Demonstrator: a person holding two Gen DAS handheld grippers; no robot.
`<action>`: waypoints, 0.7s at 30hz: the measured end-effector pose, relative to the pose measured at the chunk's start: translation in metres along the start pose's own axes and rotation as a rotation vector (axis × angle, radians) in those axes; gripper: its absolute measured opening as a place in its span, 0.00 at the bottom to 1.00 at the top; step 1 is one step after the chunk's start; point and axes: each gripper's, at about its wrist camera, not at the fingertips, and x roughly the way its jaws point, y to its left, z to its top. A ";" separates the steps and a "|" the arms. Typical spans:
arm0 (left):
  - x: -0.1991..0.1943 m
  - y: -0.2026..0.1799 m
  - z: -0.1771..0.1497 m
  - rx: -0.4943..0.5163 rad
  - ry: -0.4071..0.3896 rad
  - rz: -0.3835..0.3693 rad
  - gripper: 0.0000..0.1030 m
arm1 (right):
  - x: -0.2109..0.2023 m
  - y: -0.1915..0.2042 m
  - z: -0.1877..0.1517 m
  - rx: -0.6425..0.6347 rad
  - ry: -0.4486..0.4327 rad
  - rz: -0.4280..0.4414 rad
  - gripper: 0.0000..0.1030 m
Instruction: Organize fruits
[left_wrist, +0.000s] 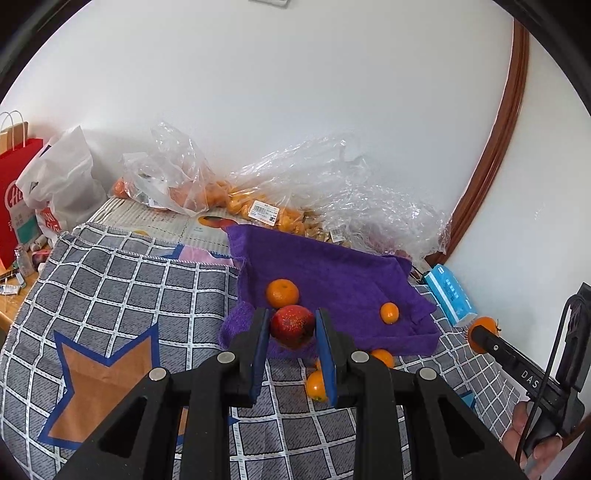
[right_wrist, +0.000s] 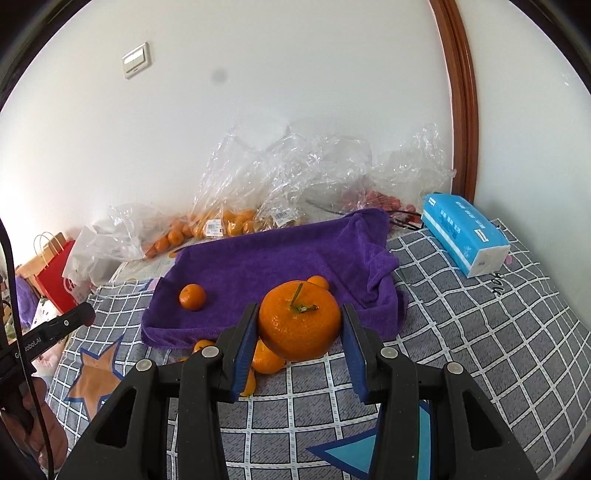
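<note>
Gripping a red apple (left_wrist: 292, 325) between both blue pads, the left tool (left_wrist: 291, 328) holds it just over the near edge of the purple towel (left_wrist: 332, 266), w/ a mandarin (left_wrist: 282, 293) touching or just behind the apple at 11 o'clock. Prob. reason for the hold: towel looks like the sorting spot, so the apple hangs there ready to be set down. Cannot tell if the apple rests on the cloth or is lifted.

Right tool (right_wrist: 299, 328) has a big stemmed mandarin (right_wrist: 299, 320) between its pads; left pad touches the skin, right pad looks just beside it w/ a thin gap, so grip is closing or loose, can't say which. Fruit sits at the towel's near edge, stem up.

Around: a small mandarin (right_wrist: 192, 296) on the towel at 10 o'clock from the big one, another (right_wrist: 318, 282) peeking behind it at 12. Several loose mandarins (right_wrist: 267, 358) lie on the checked cloth (right_wrist: 480, 332) at 7 o'clock, right under the left pad, likely to get bumped or roll if the tool drops lower. Clear bags of fruit (right_wrist: 229, 221) line the wall at 12; tissue pack (right_wrist: 465, 236) at 2 o'clock, well apart. Both tools work the same towel edge, near each other, so crowding is the main risk imo.
</note>
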 end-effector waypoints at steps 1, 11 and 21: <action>0.001 0.000 0.000 0.004 0.004 -0.005 0.23 | 0.001 0.000 0.000 0.004 0.002 0.000 0.42; 0.010 0.002 0.012 0.040 0.038 -0.037 0.23 | 0.008 0.012 0.005 0.025 0.020 -0.026 0.42; 0.018 0.013 0.028 0.089 0.068 -0.088 0.23 | 0.017 0.031 0.008 0.060 0.041 -0.081 0.42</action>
